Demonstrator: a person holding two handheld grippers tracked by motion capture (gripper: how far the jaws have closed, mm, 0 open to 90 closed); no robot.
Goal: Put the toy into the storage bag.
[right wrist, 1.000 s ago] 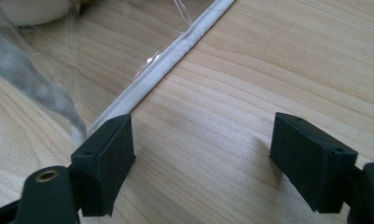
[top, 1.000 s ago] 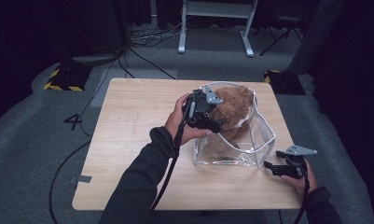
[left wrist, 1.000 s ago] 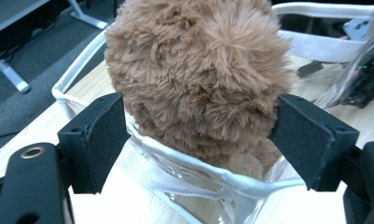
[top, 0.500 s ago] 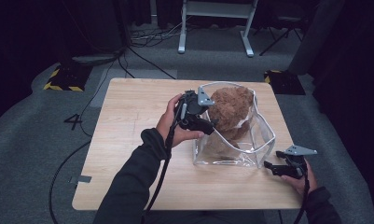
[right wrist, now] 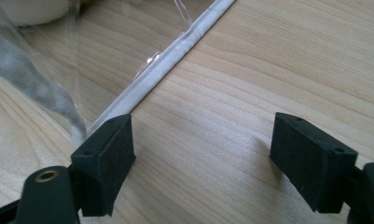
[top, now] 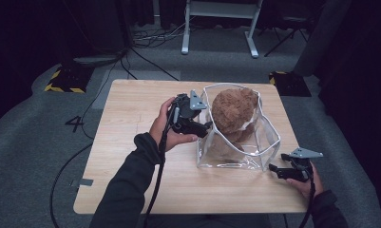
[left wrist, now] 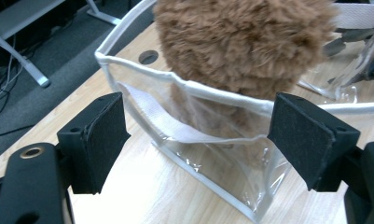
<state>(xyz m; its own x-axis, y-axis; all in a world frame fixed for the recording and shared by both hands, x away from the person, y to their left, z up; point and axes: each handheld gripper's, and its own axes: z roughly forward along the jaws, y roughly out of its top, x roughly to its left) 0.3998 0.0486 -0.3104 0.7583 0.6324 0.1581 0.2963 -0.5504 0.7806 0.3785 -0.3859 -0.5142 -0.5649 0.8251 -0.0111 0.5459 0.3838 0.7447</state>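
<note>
A clear plastic bag (top: 254, 142) with white trim stands open on the wooden table (top: 131, 128). A brown furry plush (top: 233, 111) sits in it and pokes out of the top. My left gripper (top: 204, 124) is open just left of the bag, jaws pointing at its side wall. In the left gripper view the open gripper (left wrist: 198, 140) frames the bag's rim (left wrist: 222, 95) and the plush (left wrist: 240, 42), with the pads (left wrist: 100, 140) apart from both. My right gripper (top: 273, 170) is low at the bag's front right corner. It is open (right wrist: 203, 158) beside the bag's white seam (right wrist: 166, 70).
A round hole (left wrist: 148, 57) is cut in the tabletop behind the bag. Bare wood spreads left of the bag. On the grey floor beyond are cables (top: 145, 57), a white stand's legs (top: 216, 28) and a yellow-black striped block (top: 64, 78).
My left gripper has drawn back leftward from beside the plush at the bag's mouth to the bag's left side, jaws still open. The right gripper has stayed put.
</note>
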